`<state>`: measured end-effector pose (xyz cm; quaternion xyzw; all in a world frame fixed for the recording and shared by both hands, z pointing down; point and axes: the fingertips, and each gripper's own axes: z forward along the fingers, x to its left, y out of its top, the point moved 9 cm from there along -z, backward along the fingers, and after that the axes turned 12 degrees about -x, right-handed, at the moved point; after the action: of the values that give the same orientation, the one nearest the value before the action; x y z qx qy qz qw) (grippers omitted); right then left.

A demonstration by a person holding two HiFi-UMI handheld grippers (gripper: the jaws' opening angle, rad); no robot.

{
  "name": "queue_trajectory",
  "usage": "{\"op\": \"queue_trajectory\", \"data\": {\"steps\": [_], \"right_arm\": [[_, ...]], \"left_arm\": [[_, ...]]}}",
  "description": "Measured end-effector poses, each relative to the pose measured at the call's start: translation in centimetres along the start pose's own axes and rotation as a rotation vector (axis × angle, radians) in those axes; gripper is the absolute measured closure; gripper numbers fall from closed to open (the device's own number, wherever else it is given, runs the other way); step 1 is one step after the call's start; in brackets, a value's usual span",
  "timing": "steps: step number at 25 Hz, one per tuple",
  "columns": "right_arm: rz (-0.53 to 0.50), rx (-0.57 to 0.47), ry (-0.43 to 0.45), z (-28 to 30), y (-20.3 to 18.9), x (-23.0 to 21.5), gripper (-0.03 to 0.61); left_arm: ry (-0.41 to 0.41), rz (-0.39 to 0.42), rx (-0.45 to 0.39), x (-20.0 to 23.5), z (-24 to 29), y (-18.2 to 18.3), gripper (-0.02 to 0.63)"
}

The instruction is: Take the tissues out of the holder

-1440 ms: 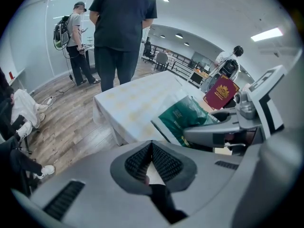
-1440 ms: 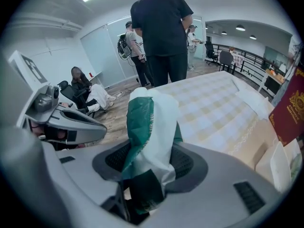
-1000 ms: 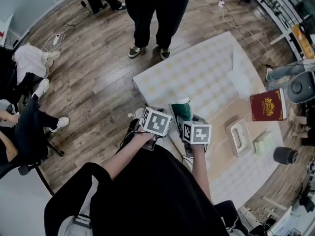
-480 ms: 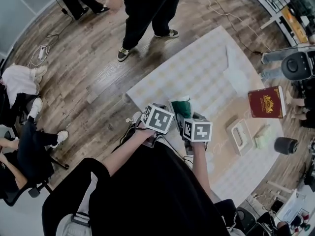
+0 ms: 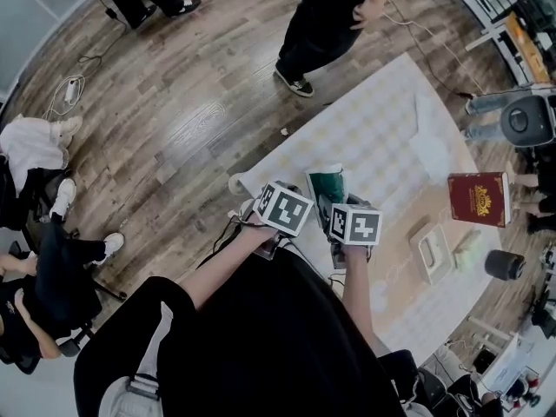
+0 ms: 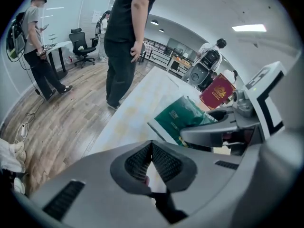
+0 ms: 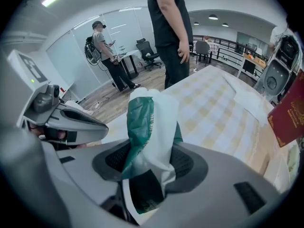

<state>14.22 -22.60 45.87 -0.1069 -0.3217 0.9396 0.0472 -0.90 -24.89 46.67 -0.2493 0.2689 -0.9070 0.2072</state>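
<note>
Above the near-left edge of the table [image 5: 373, 129], your right tool [image 7: 152, 161] is clenched on one end of the green-and-white tissue pack [image 7: 151, 122]. The rest of the pack sticks out past the jaws w/ nothing under it. The white holder [image 5: 432, 252] sits well apart on the table to your right, so imo the pack is already out of it. Your left tool [image 6: 152, 150] is clenched tip to tip, w/ nothing I can see between the pads, just beside the right one.

Risks from here:
- Slip. You're pinching soft film + tissue, not a stiff body. A quick swing or wrist roll could let the pack creep out of the pads. This close to the edge it'd prob. land on the floor, not the table.
- Tear. Squeeze harder to compensate and the film may split, or the tissues crumple.
- No backup. W/ the left tool closed, it can't catch or support the pack w/o opening first.
- Bump. A person [image 5: 334, 24] is near the far edge, and the red book [image 5: 478, 200] sits near the holder. A wide set-down move that way could knock it.
</note>
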Motion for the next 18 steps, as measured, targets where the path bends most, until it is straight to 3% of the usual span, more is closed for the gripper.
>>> {"op": "queue_trajectory", "data": {"steps": [18], "right_arm": [[0.029,0.001,-0.114,4.9,6.6,-0.5,0.36]], "left_arm": [[-0.05,0.015,0.012,6.7,0.8,3.3,0.607]]}}
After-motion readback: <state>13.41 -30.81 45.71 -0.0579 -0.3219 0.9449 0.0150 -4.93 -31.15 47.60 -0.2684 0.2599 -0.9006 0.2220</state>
